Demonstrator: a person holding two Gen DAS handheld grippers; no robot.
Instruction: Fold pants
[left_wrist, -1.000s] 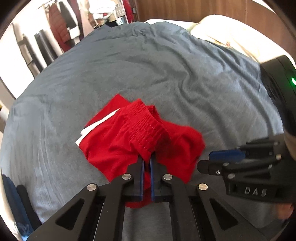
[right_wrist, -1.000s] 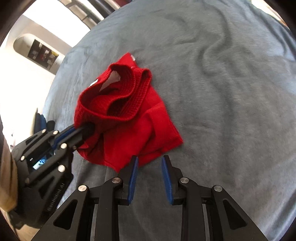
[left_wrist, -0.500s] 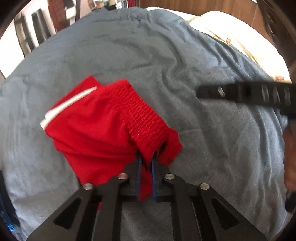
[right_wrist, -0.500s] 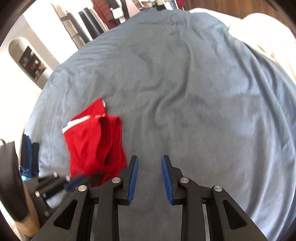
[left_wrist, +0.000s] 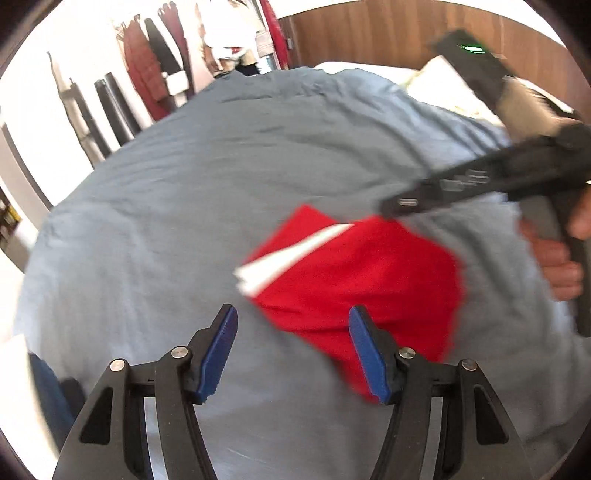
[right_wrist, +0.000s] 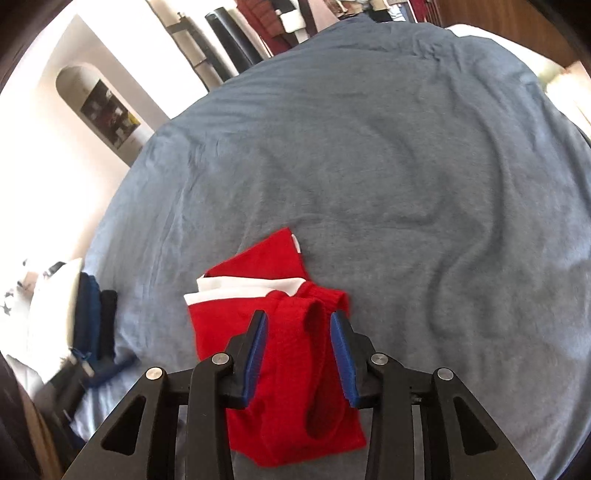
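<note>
Bright daylight, blown-out walls; left view motion-blurred; fisheye-warped edges.

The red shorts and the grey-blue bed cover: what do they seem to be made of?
Red shorts: seemingly thin matte synthetic sports fabric, draping limply, with a ribbed elastic waistband and a white stripe.
Grey-blue bed cover: probably soft cotton or brushed fabric, matte, with shallow wrinkles.
</note>
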